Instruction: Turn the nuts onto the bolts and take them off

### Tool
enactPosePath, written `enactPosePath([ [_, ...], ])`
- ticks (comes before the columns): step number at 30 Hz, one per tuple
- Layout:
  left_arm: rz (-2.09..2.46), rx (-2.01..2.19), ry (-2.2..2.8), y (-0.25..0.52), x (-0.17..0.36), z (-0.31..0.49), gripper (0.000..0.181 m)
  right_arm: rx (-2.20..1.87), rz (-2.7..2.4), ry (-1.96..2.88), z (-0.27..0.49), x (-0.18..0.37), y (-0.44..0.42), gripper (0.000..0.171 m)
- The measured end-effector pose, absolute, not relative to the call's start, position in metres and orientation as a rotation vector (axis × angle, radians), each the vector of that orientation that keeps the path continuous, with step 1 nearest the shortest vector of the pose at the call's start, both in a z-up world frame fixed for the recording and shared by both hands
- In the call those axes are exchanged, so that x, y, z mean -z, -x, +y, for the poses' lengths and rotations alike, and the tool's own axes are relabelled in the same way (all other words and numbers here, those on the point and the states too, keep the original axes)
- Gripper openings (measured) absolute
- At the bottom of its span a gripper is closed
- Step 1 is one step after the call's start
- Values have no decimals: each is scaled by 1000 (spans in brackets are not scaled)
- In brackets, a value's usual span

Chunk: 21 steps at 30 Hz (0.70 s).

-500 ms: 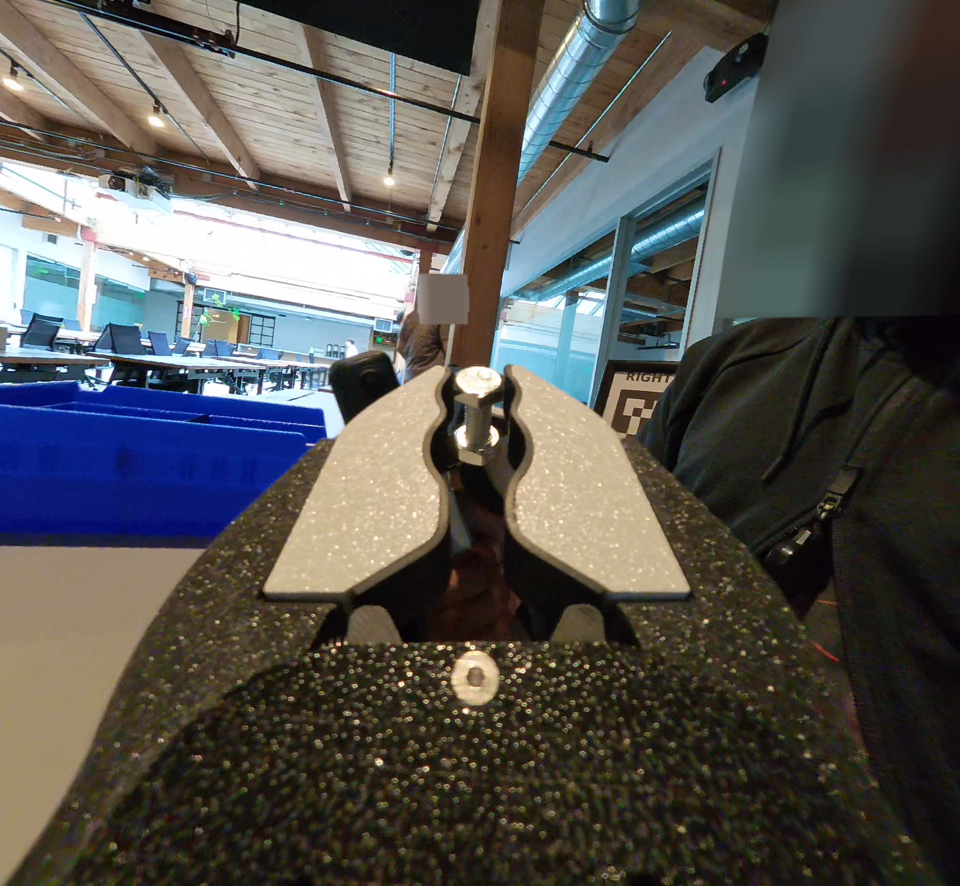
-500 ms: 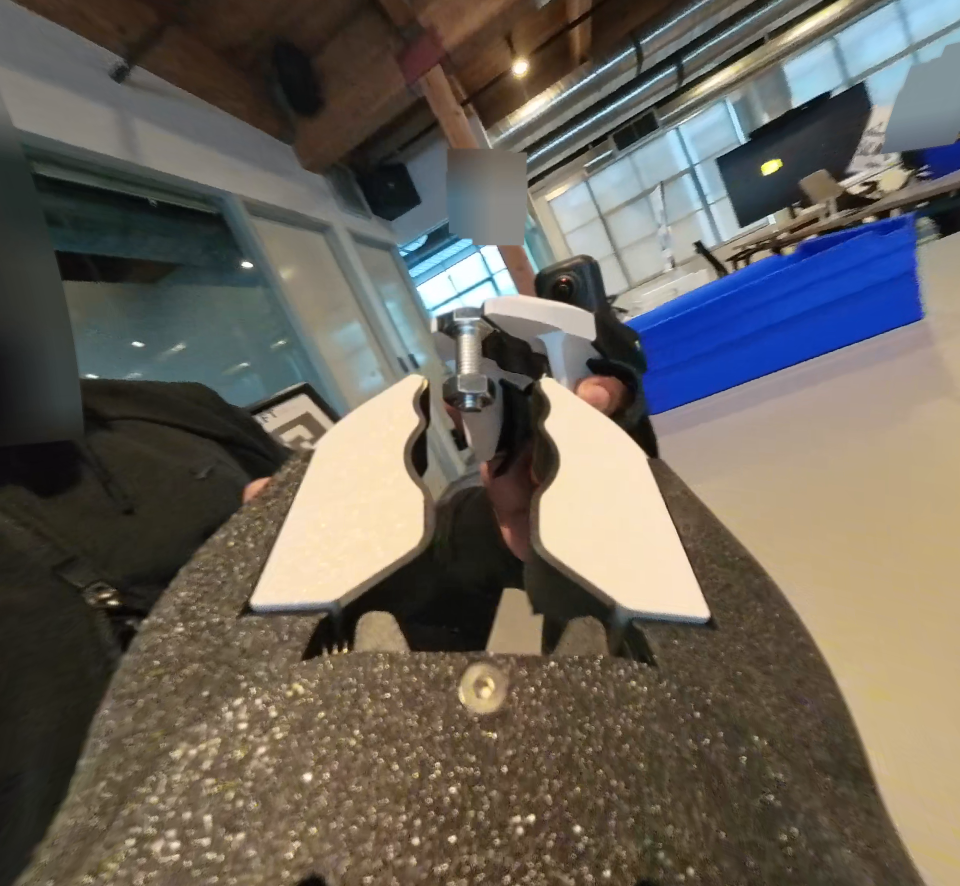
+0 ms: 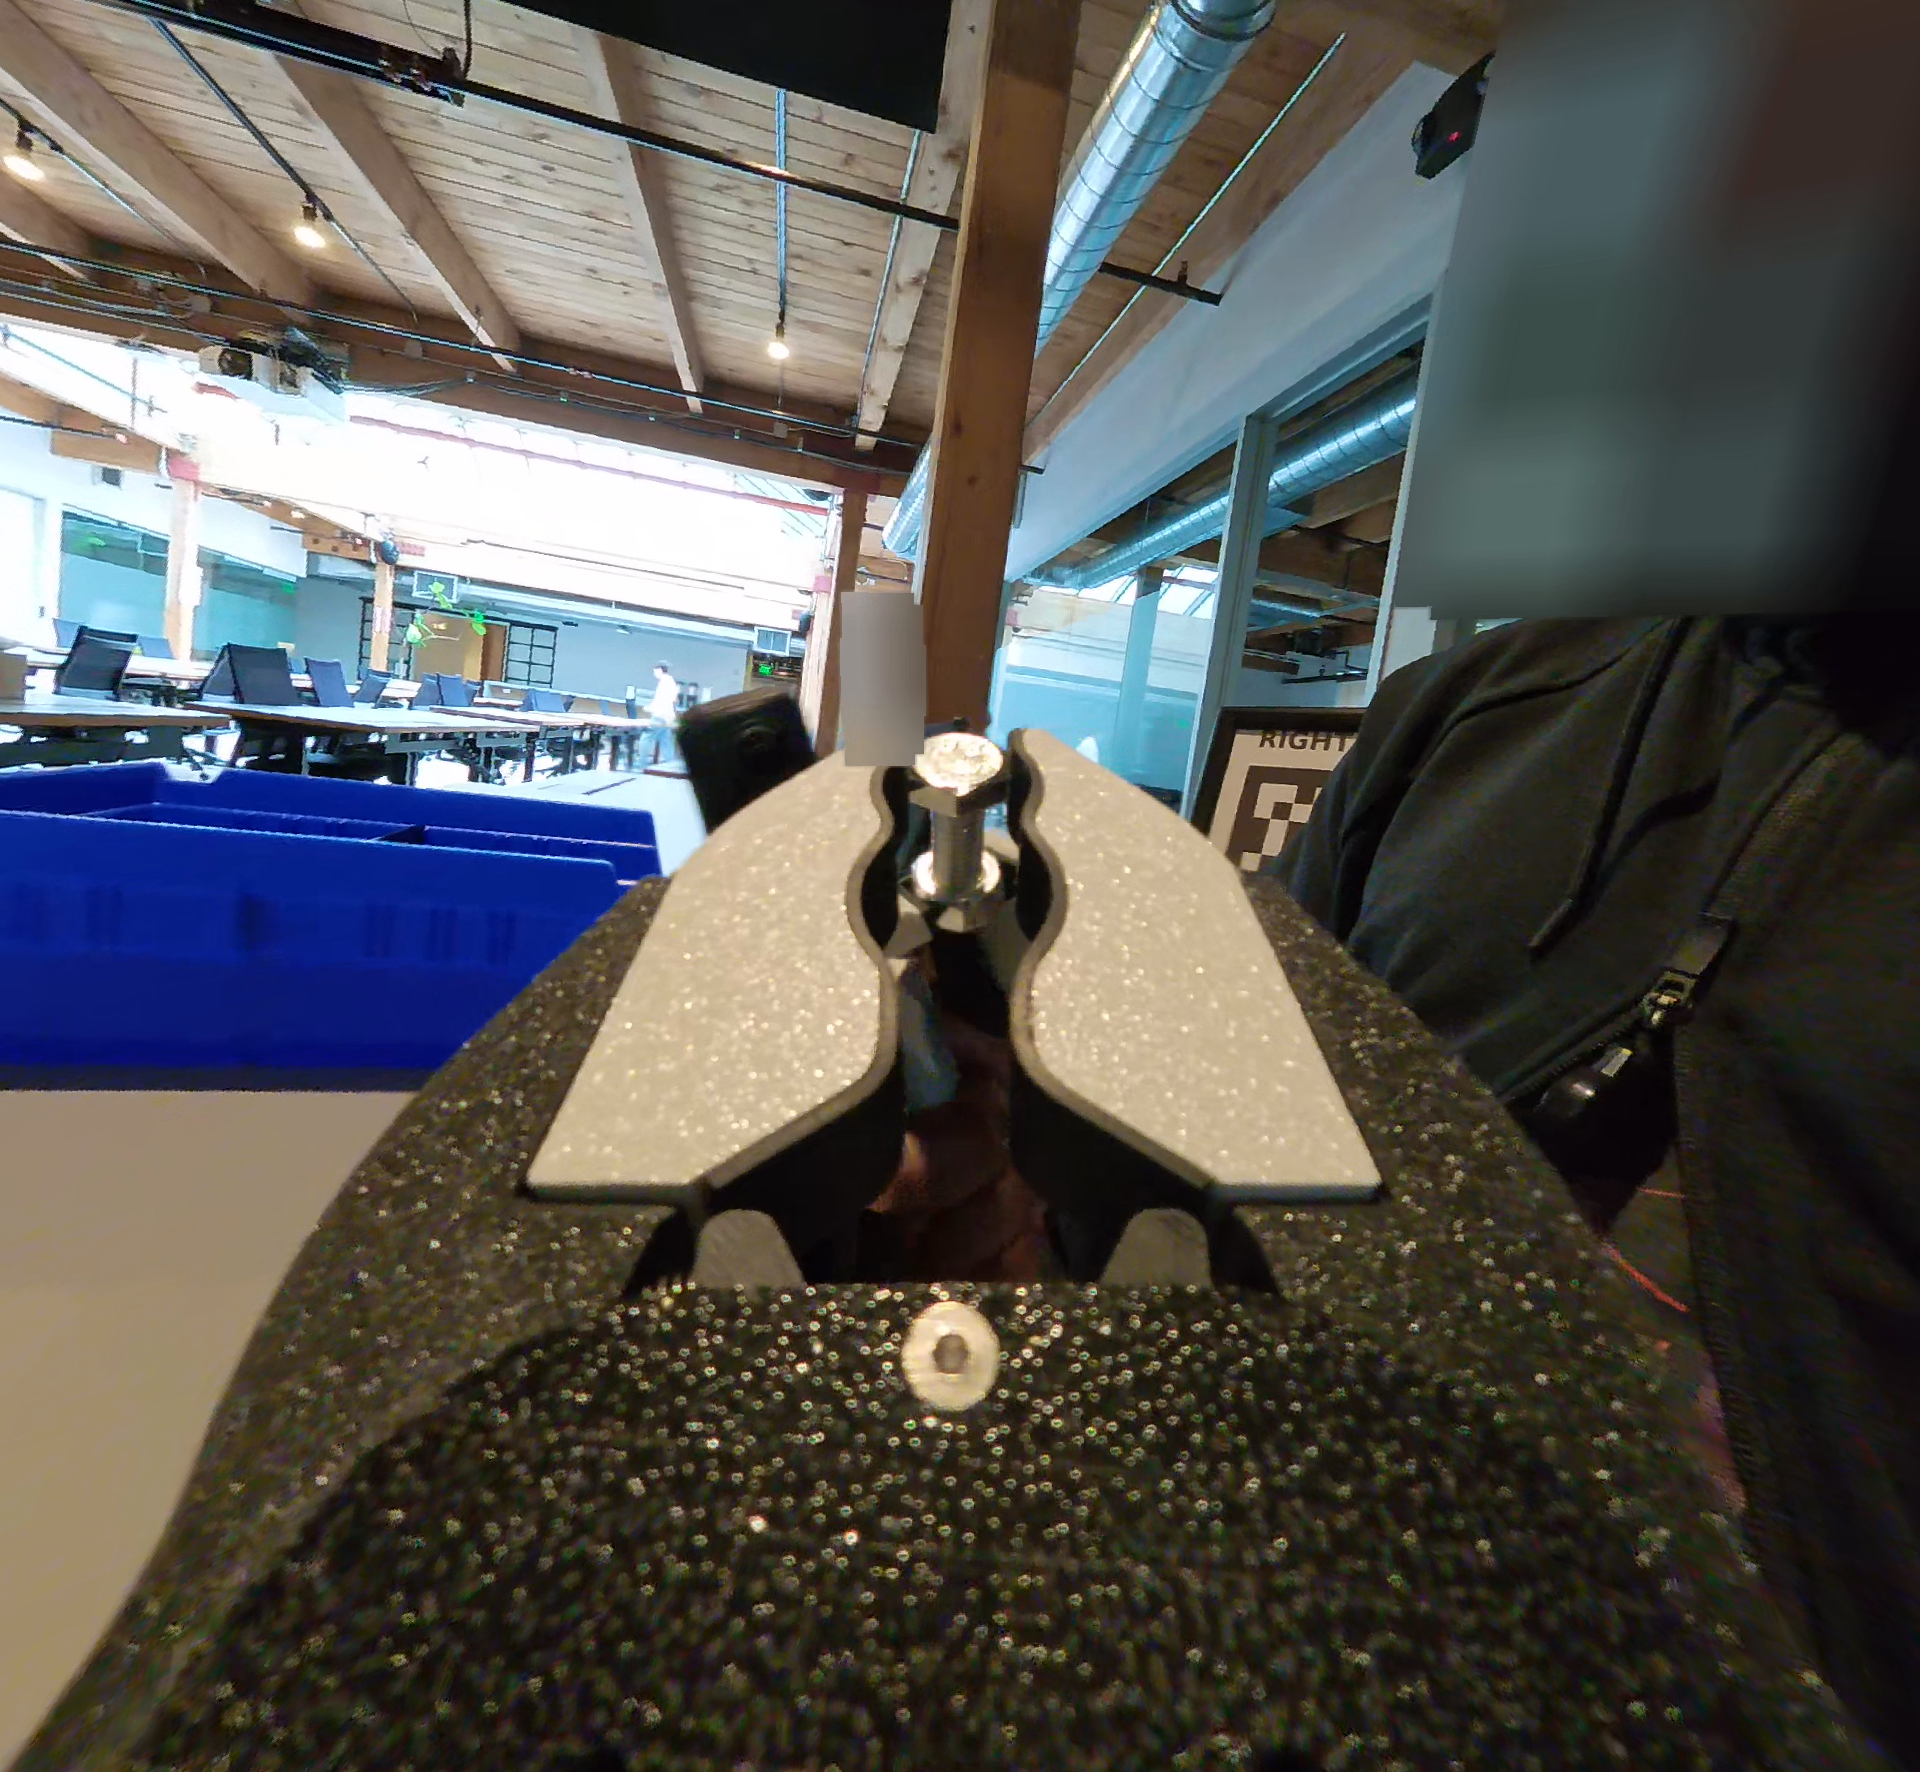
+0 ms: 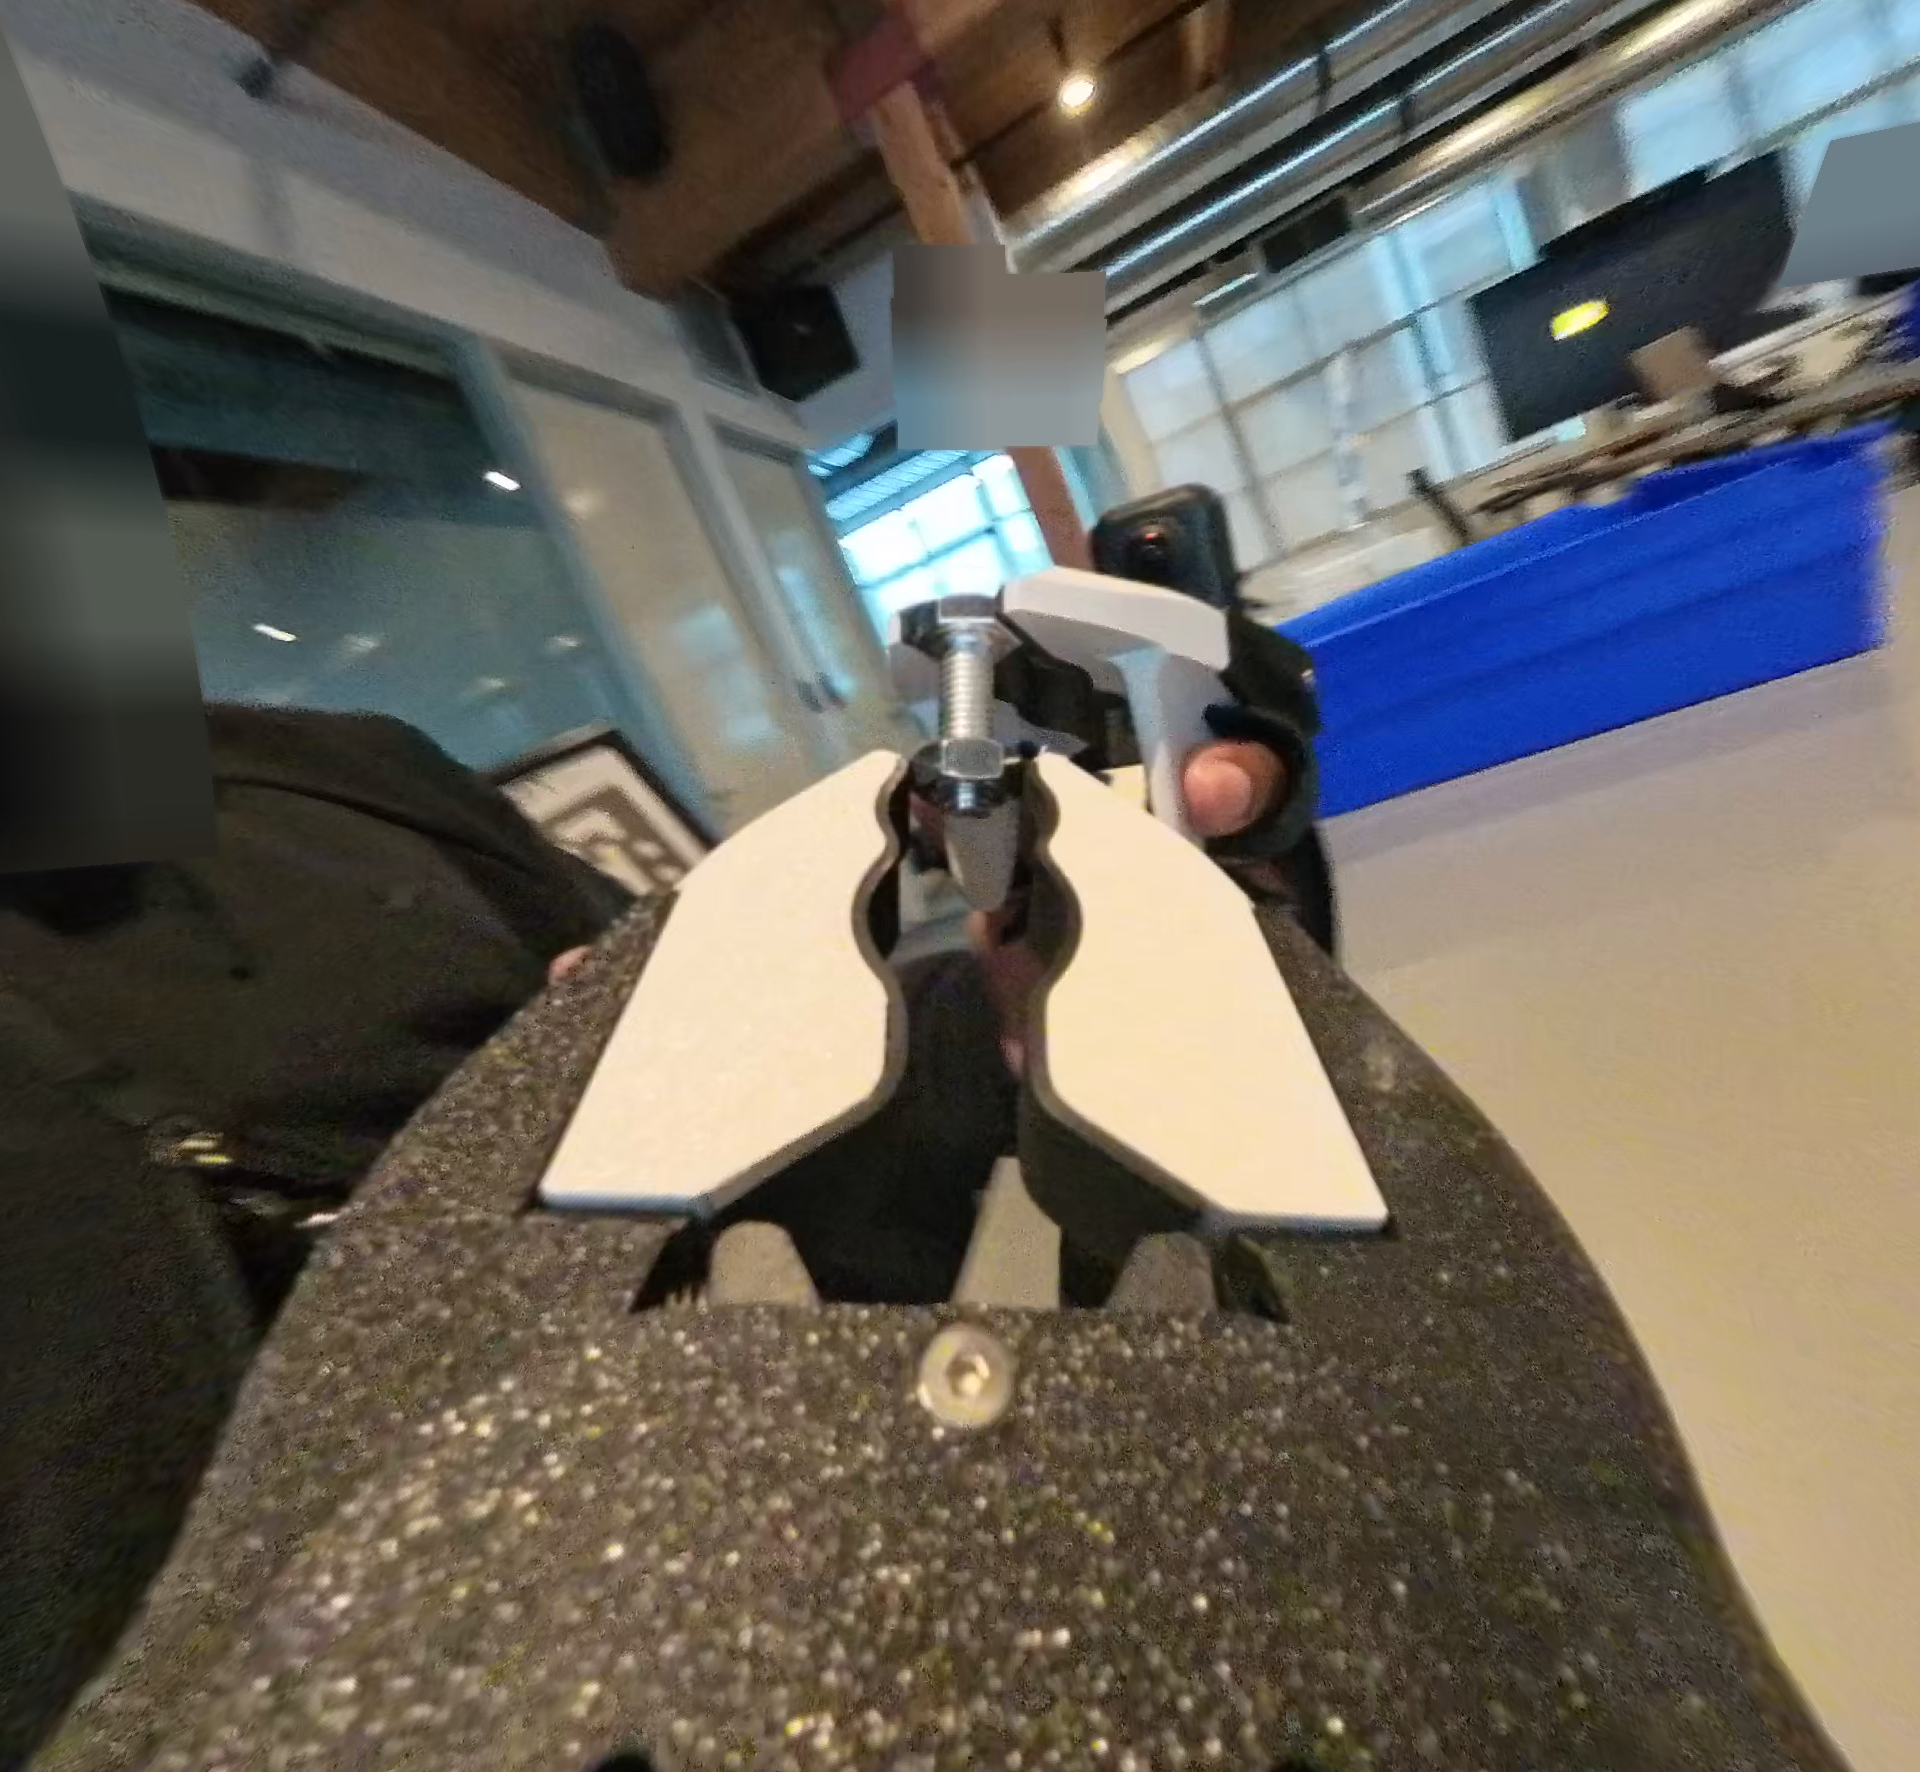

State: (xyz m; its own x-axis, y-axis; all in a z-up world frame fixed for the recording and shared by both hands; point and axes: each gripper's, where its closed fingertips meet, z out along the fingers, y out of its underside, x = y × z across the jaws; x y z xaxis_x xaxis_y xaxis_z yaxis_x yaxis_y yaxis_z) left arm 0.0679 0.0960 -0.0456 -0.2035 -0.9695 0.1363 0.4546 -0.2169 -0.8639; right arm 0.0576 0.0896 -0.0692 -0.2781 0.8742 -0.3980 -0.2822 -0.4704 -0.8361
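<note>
Grey tabletop (image 3: 156, 1307) fills lower left of the left wrist view and the right side of the right wrist view. Blue plastic bin (image 3: 312, 922) sits on it, mid-left in the left view, upper right in the right view (image 4: 1579, 631). Person in a dark zip jacket (image 3: 1662, 995) takes the right edge of the left view, left edge of the right one.

Left gripper (image 3: 954, 787), centre frame, is clenched on the head of the bolt (image 3: 958, 823); head sits right between the fingertips at the top of the gap, silver threaded shank hangs straight down into the gap. In the right view the same gripper (image 4: 966, 631) shows centre frame, farther off, a thumb (image 4: 1221, 787) on its handle, bolt (image 4: 964, 683) upright under it.

Right gripper (image 4: 961, 766) is pinched on the hex nut (image 4: 966, 764), which sits at the fingertips, threaded on near the lower end of the shank; a short bit of thread pokes below. In the left view the nut (image 3: 951, 891) is low on the shank, well below the head, inside the finger gap.
</note>
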Motion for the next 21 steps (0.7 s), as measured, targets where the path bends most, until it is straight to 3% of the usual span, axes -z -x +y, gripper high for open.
enactPosePath([
  [8, 804, 1625, 943, -68, 51, 108, 17, -899, -936, 1128, 111, 79, -57, 20],
  [12, 793, 1639, 934, -66, 50, 108, 17, -683, -968, 1108, 112, 83, -54, 22],
  [16, 784, 1646, 901, -63, 46, 107, 16, -952, -949, 1115, 104, 78, -51, 40],
  [21, 811, 1669, 863, -63, 43, 100, 16, -1641, -784, 1132, 102, 65, -63, 38],
])
